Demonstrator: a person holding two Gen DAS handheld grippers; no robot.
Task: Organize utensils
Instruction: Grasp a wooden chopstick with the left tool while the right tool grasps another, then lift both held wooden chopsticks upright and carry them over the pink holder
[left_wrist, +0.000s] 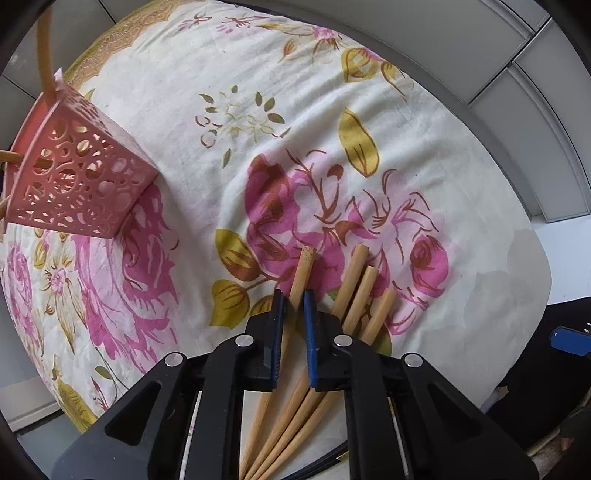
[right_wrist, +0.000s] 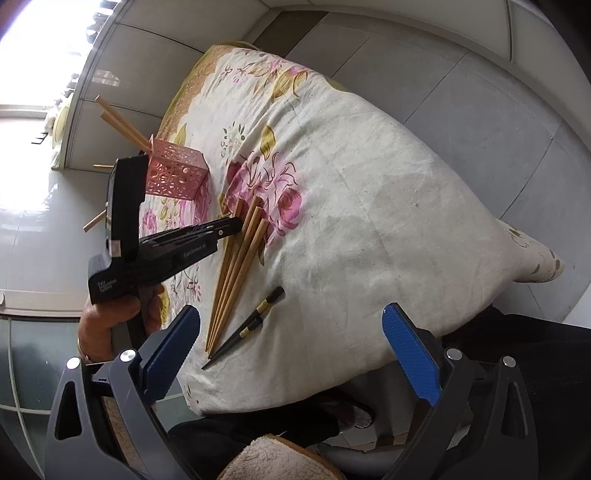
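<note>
One bamboo chopstick is clamped between the closed fingers of the left gripper, three more bamboo chopsticks lying just right of it on the floral cloth. The pink holder, far left, already carries chopsticks. The right gripper is held wide open, empty, above the black chopsticks.

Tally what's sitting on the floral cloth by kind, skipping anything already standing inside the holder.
Light bamboo chopsticks: 4
Black chopsticks with gold bands: 2
Pink perforated plastic holder: 1
Total: 7
</note>
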